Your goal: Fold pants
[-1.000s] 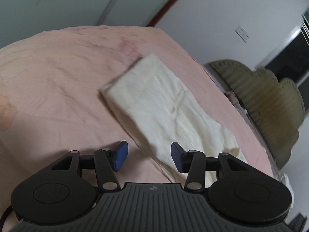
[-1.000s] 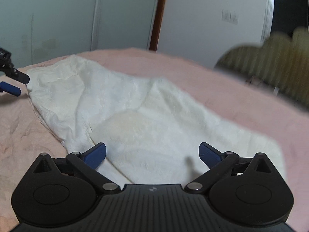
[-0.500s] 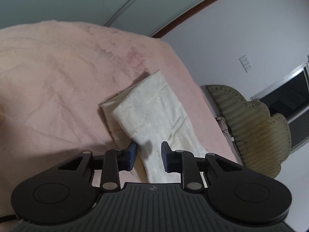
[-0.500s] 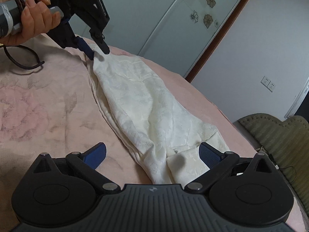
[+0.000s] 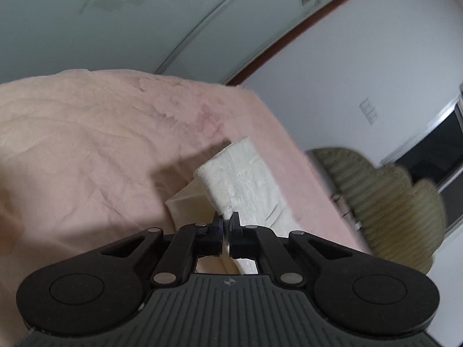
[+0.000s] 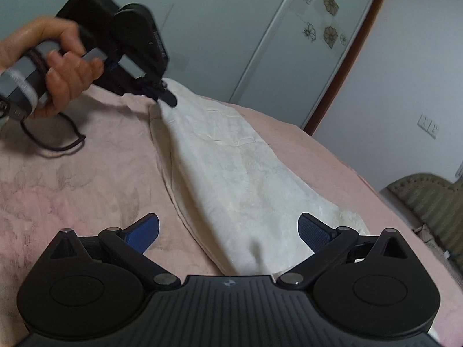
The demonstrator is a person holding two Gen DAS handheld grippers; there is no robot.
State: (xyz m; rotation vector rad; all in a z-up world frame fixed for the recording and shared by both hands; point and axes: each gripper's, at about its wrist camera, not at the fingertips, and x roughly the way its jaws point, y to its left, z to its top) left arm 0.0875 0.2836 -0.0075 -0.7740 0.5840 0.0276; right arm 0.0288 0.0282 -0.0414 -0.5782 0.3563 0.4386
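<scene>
Pants (image 6: 231,179), cream-white and already doubled lengthwise into one long narrow strip, lie on a pink bedspread (image 6: 86,179). Seen from the right wrist camera, the strip's long axis runs from the near end, right under the right gripper (image 6: 228,231), away toward the upper left, where the far end meets the left gripper (image 6: 166,98). A person's hand (image 6: 60,66) holds that left tool by its handle. The left gripper's jaws are pinched together on a corner of the far end, and in its own view the cloth (image 5: 246,185) rises slightly off the bed from the closed tips (image 5: 225,222). The right gripper's blue pads stand wide apart, one on each side of the near end, pressing nothing; whether they touch the fabric is hard to tell. Each tool thus sits at one end of the strip, and the next fold likely depends on the right jaws closing on the near end just ahead of them.
</scene>
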